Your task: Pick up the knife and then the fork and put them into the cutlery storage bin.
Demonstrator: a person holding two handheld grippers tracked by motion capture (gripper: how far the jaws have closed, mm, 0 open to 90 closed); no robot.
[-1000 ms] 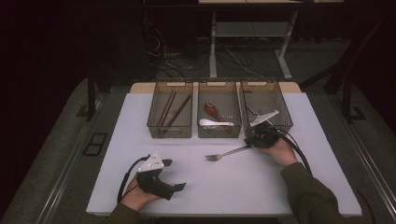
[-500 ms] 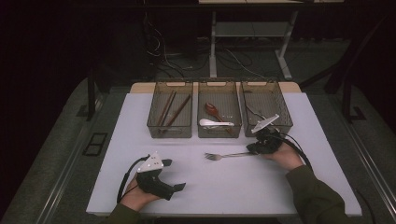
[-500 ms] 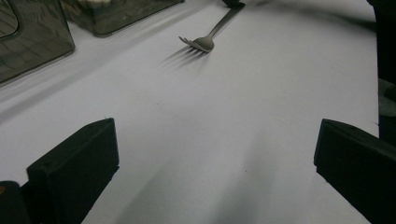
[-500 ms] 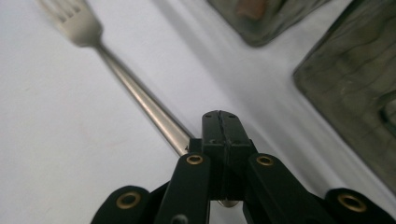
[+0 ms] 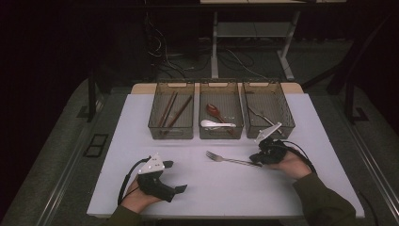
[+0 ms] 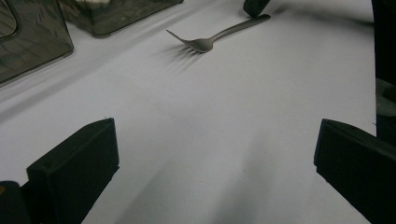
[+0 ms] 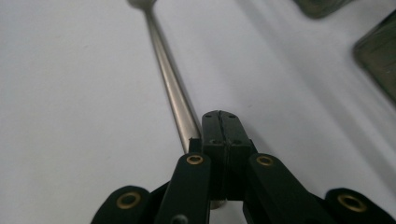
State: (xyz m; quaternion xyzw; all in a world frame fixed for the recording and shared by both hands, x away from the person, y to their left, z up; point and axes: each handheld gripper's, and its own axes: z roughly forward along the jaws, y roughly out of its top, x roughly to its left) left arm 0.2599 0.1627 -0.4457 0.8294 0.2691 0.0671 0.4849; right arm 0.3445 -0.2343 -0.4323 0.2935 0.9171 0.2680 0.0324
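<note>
Your right gripper (image 5: pixel 260 157) sits right of centre in the high view, low over the white table (image 5: pixel 301 117), and its jaws are pressed together. In the right gripper view the two black jaws meet with no gap, and the fork (image 7: pixel 170 84) runs from just beside their left edge up toward the top of the frame; its handle passes under the jaw tips (whether the pads pinch the metal or merely lie against it cannot be told from that angle). In the high view the fork lies flat on the table at centre frame, tines pointing left, its handle end meeting your right gripper. It rests just below the row of three clear bins, apart from all of them.

Your left gripper (image 5: pixel 181 189) is at the lower left of the high view, resting in your hand on the table with its jaws spread. The left gripper view shows the two jaws wide apart at the bottom corners with bare table between them, and the fork near the top centre.

In the high view, the left bin (image 5: pixel 155 127) holds brown chopsticks (image 5: pixel 169 109), the middle bin (image 5: pixel 221 136) a dark spoon (image 5: pixel 214 110) and a white spoon (image 5: pixel 216 124), and the right bin (image 5: pixel 287 125) some metal cutlery (image 5: pixel 261 117).
</note>
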